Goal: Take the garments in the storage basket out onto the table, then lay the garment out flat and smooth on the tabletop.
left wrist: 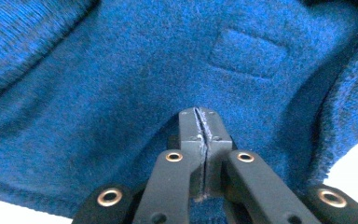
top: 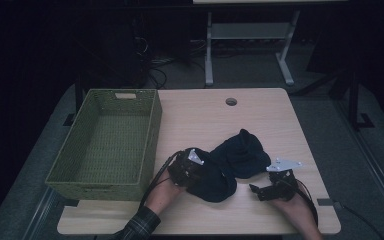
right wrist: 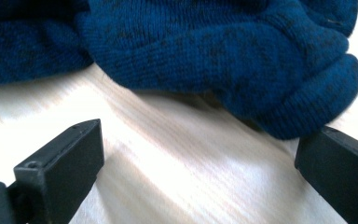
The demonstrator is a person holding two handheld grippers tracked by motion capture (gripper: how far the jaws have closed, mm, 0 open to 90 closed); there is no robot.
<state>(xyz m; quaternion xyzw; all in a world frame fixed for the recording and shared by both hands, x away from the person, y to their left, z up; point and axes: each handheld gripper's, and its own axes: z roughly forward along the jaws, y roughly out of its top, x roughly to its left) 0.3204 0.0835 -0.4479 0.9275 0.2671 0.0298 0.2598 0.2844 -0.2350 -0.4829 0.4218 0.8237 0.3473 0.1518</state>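
On the wooden table (top: 205,120), the left gripper (left wrist: 204,126) pinches the blue sweater (top: 230,160); the right gripper (right wrist: 198,154) has jaws wide, empty.

- Green woven basket (top: 107,142) on the left part of the table, rectangular, with a handle slot in the far wall; nothing seen inside.
- Light wooden table (top: 200,120), with a round cable hole (top: 231,102) near the far edge.
- Small grey tab (top: 325,202) at the near right corner of the table top.
- White frame of a second table (top: 247,45) behind, standing on the grey floor (top: 245,70).
- Bundle of dark cables (top: 152,67) on the floor, beyond the basket.
- Dark stand legs (top: 352,100) to the far right, details too dim to tell.
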